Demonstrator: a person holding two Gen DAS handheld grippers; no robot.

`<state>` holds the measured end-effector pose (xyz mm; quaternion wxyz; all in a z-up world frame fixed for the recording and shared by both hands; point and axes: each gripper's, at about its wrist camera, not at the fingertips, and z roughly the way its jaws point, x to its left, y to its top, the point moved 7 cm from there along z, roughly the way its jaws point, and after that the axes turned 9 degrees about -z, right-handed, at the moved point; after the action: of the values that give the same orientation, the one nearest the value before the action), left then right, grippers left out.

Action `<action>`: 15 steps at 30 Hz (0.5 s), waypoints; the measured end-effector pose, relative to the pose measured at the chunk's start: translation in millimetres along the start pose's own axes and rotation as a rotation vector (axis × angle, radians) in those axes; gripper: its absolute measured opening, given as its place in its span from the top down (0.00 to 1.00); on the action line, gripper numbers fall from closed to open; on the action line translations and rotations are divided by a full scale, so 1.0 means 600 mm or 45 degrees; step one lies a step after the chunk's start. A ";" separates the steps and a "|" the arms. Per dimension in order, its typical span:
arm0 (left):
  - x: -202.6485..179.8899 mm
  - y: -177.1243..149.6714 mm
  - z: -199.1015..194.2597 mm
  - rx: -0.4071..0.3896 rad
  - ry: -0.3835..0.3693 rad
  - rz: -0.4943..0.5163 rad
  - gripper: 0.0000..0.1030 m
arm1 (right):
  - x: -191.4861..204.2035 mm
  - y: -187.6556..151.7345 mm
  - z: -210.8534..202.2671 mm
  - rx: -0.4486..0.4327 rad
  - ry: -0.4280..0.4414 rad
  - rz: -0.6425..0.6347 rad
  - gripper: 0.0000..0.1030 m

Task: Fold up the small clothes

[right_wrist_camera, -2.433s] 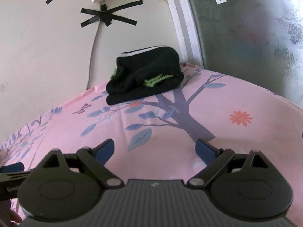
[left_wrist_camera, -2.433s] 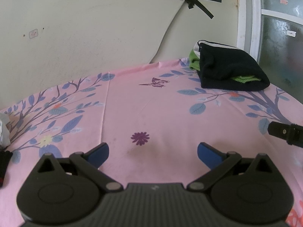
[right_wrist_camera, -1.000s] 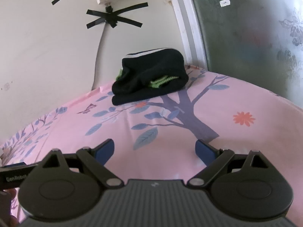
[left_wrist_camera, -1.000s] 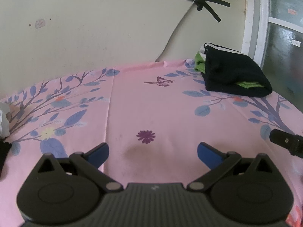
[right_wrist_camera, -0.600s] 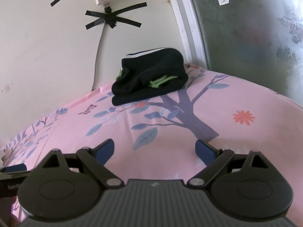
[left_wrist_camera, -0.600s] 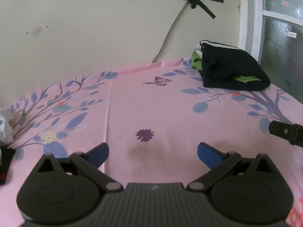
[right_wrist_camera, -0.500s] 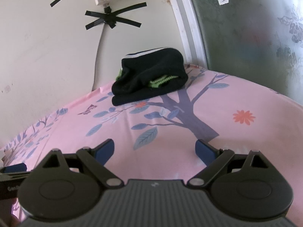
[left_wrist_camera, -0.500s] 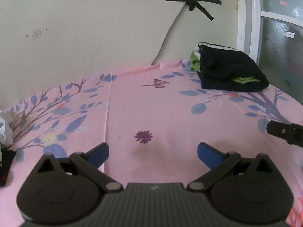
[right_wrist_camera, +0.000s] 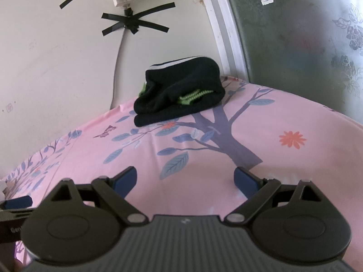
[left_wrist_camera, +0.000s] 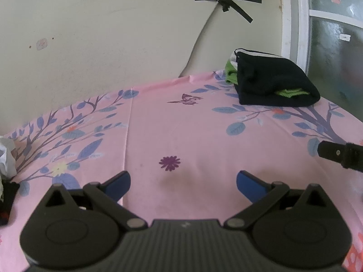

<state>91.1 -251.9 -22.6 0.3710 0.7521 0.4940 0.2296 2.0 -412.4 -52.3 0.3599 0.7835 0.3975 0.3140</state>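
Pink floral cloth (left_wrist_camera: 192, 124) covers our counter; folded black clothes (right_wrist_camera: 179, 93) sit at its far corner by the window. Our left gripper (left_wrist_camera: 183, 181) and right gripper (right_wrist_camera: 185, 178) hover with fingers apart, empty.

The support surface is covered by a pink floral sheet (left_wrist_camera: 204, 131) printed with blue leaves, branches and a tree trunk. A folded stack of dark clothes (left_wrist_camera: 272, 86) with green trim lies at the far right corner, near the wall. White and black garments (left_wrist_camera: 6, 165) lie at the left edge.
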 end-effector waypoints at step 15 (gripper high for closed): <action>-0.002 -0.002 0.001 0.011 -0.006 0.015 0.00 | 0.000 0.000 0.001 0.001 -0.001 -0.001 0.14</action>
<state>90.3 -253.0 -23.7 0.3677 0.7571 0.4896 0.2279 2.3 -412.7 -52.8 0.3597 0.7837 0.3977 0.3135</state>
